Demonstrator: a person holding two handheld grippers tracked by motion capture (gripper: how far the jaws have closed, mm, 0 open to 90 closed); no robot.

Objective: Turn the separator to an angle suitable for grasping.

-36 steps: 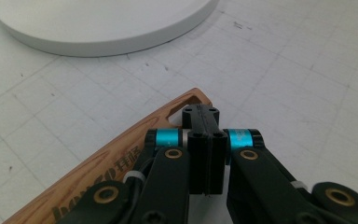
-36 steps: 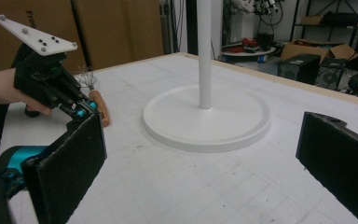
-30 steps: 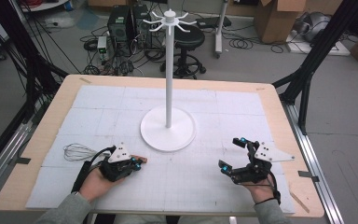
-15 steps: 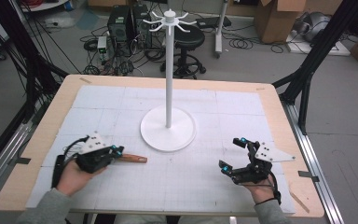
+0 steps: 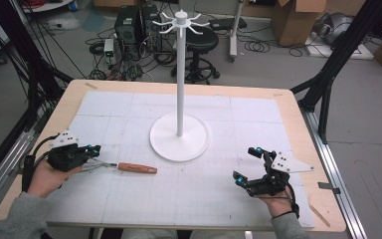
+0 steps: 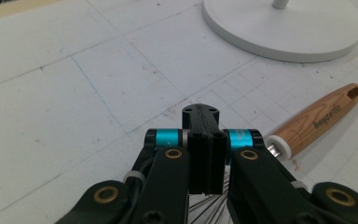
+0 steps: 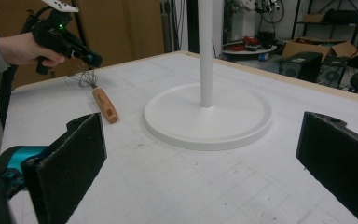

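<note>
A whisk lies on the white mat at the front left, its wooden handle [image 5: 137, 168] pointing right and its wire loops [image 5: 95, 164] at the left end. My left gripper [image 5: 96, 149] hovers just over the wire loops with its jaws shut, pads pressed together [image 6: 200, 140]; the handle [image 6: 317, 119] runs off to the right. From the right gripper view, the left gripper [image 7: 92, 59] hangs above the wires [image 7: 86, 78] and the handle [image 7: 105, 105]. My right gripper [image 5: 245, 163] rests at the front right, open with nothing between its pads [image 7: 72, 163].
A tall white stand rises from a round base [image 5: 179, 142] at the mat's middle, with hooks at its top [image 5: 180, 20]. The base [image 7: 209, 119] lies ahead of the right gripper. Wooden table edges border the mat [image 5: 194, 199].
My left gripper has moved left and slightly up, from over the whisk's handle to over its wire loops, uncovering the handle. The whisk and the right gripper have stayed put.
</note>
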